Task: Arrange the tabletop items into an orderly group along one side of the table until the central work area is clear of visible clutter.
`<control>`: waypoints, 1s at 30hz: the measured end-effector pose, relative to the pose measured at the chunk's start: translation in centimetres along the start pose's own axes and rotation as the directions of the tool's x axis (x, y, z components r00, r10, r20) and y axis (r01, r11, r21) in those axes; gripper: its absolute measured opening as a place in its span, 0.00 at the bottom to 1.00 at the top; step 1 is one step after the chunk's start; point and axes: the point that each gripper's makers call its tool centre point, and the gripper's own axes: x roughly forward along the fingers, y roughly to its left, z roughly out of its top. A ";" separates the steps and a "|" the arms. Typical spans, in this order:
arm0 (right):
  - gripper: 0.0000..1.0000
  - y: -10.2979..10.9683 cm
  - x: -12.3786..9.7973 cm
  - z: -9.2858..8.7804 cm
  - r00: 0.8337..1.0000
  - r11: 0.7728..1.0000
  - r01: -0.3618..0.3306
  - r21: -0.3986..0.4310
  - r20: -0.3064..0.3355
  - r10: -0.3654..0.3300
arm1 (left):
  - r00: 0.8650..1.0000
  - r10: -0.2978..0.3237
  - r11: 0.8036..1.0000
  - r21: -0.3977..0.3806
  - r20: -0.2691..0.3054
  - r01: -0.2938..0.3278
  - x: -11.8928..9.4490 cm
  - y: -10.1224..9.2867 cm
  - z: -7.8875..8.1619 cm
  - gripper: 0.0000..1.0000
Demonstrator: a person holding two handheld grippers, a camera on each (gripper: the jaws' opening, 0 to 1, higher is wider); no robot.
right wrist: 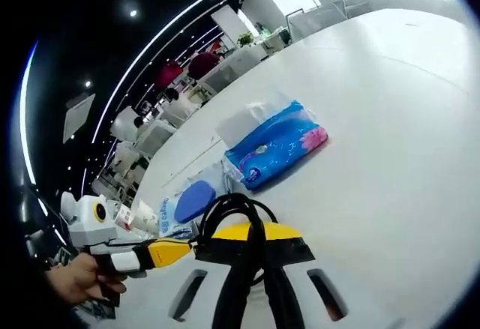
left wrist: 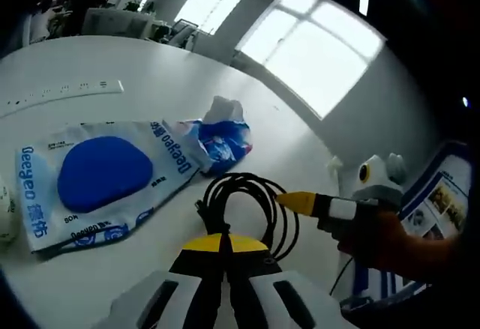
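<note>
A single coil of black cable [left wrist: 247,205] lies on the white table [left wrist: 105,63], just ahead of the left gripper [left wrist: 225,250] in the left gripper view. That gripper's yellow-tipped jaws are drawn tight together at 6 o'clock with nothing between them, their tips at the near edge of the coil. The right gripper [left wrist: 292,201] reaches in from 3 o'clock, its yellow tip at the coil's right edge; whether it pinches the cable cannot be told, and the hand [left wrist: 390,243] behind it is partly cut off by the frame.

In the right gripper view the same cable [right wrist: 236,213] loops up from between the right gripper [right wrist: 251,250] jaws, which meet around its black strands in a firm grasp. The left gripper [right wrist: 169,252] enters from 8 o'clock, held by a hand [right wrist: 71,280].

Two soft packs lie beyond the coil. One is a white wet-wipe pack [left wrist: 101,179] with a blue oval lid, at 9 o'clock in the left gripper view. The other is a blue tissue pack [left wrist: 221,138], crumpled at 12 o'clock of the coil and shown flatter in the right gripper view [right wrist: 277,145]. One white power strip [left wrist: 64,93] runs along the table at 10 o'clock. A printed blue-and-white box [left wrist: 442,194] at 3 o'clock is cut off, its text unreadable.
</note>
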 end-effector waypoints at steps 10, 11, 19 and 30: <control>0.00 -1.3 1.2 -1.0 0.998 0.999 0.043 -0.017 -0.034 -0.044 | 0.999 0.030 0.999 -0.017 -0.034 -0.031 1.8 1.0 -0.8 0.00; 0.00 -1.4 1.2 -1.0 0.998 0.999 0.047 -0.021 -0.034 -0.047 | 0.999 0.032 0.999 -0.015 -0.032 -0.033 1.8 1.0 -0.7 0.00; 0.01 -2.3 1.7 -1.2 0.997 0.993 0.064 -0.096 -0.040 -0.068 | 0.996 0.079 0.992 0.101 -0.041 -0.075 1.8 1.4 -1.2 0.00; 0.19 -1.4 1.4 -0.5 0.999 0.975 0.030 -0.220 -0.038 -0.039 | 0.997 0.068 0.978 0.196 0.020 -0.071 -0.1 1.3 -1.0 0.11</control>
